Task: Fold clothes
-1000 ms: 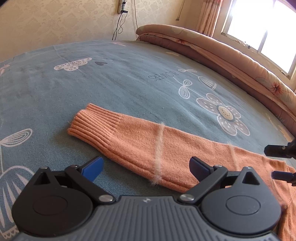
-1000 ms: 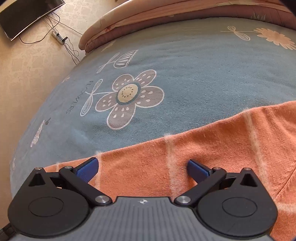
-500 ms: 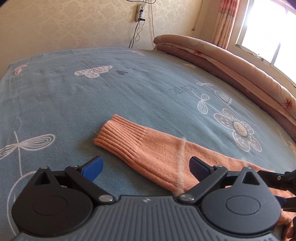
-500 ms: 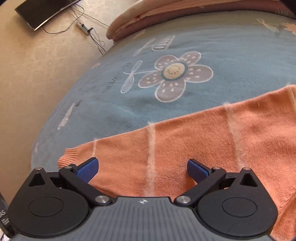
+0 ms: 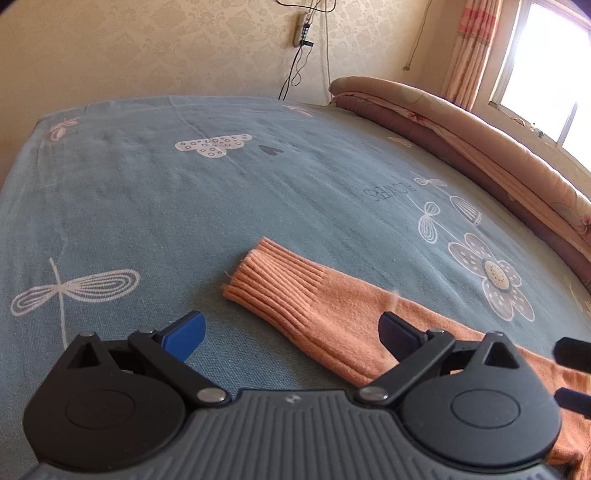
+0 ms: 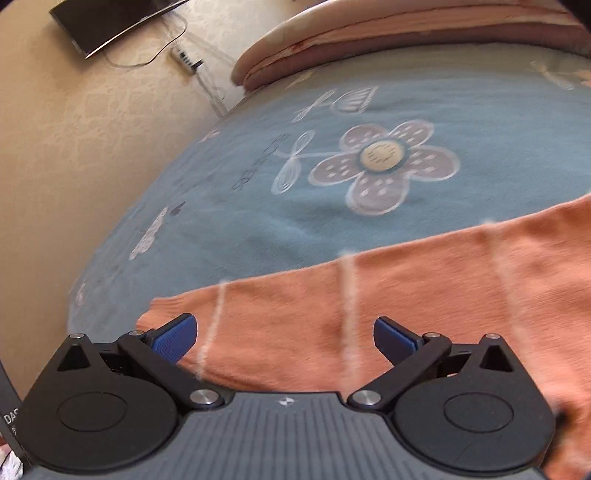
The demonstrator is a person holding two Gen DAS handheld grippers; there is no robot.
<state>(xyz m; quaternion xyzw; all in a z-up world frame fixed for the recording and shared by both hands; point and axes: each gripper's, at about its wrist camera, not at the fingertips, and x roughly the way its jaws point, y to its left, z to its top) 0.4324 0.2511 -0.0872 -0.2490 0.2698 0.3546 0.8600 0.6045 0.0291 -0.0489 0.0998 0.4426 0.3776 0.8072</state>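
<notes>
An orange knit sweater with thin pale stripes lies flat on the bed; its sleeve (image 5: 332, 310) runs from a ribbed cuff (image 5: 269, 280) toward the lower right. My left gripper (image 5: 291, 334) is open just above the sleeve near the cuff, nothing between its blue pads. In the right wrist view the same sleeve (image 6: 369, 302) stretches across, cuff (image 6: 159, 314) at the left. My right gripper (image 6: 284, 338) is open over it, holding nothing. Its black fingertips (image 5: 572, 352) show at the right edge of the left wrist view.
The bed carries a grey-blue sheet (image 5: 221, 192) printed with flowers and dragonflies. A rolled pinkish quilt (image 5: 461, 136) lies along the far side under a window (image 5: 554, 59). A power strip with cables (image 5: 303, 26) hangs on the wall, and a dark screen (image 6: 110, 18) is mounted there.
Both grippers have shifted left along the sleeve toward the cuff. The cuff now sits between the left gripper's fingers and has come into the right wrist view. Both stayed open.
</notes>
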